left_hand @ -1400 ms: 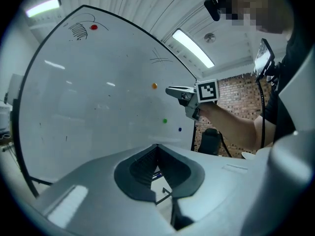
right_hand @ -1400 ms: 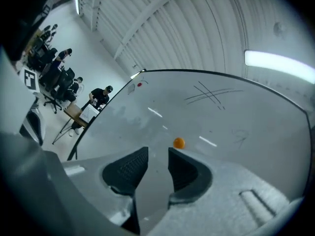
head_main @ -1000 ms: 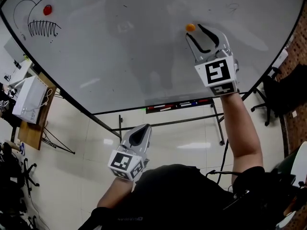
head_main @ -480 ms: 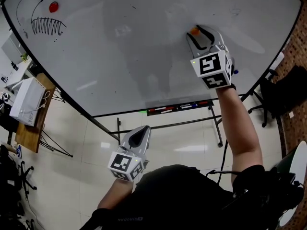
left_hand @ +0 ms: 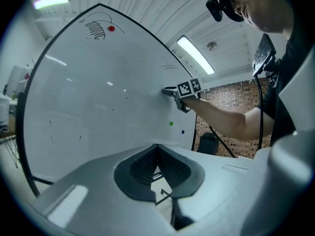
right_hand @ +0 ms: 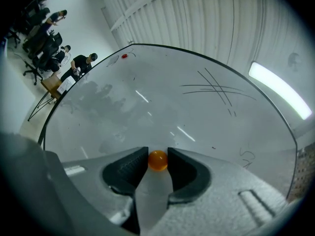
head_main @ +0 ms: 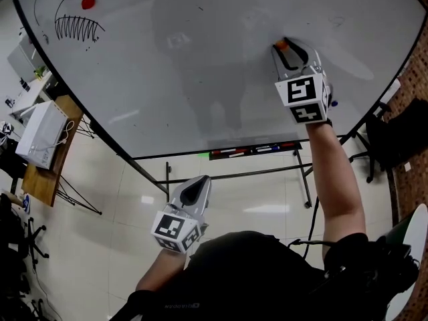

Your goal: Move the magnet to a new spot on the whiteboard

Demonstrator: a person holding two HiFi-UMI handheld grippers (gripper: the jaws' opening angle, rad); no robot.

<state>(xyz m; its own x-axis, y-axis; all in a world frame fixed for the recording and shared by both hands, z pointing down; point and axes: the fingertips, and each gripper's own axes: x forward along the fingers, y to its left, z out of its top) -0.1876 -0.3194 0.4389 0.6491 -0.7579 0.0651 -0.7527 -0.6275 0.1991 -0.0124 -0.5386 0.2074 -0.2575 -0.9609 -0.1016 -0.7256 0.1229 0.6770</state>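
While the left gripper idles low, the right gripper pinches the orange magnet on the whiteboard.
At lower centre of the head view, the left jaws are pressed together on nothing, well apart from the board. At upper right, the right jaws have just been closing and their pads touch both sides of the magnet, which sits against the board right of centre. A marker tray lines the board's lower edge; a red dot and a toothed doodle sit at upper left.
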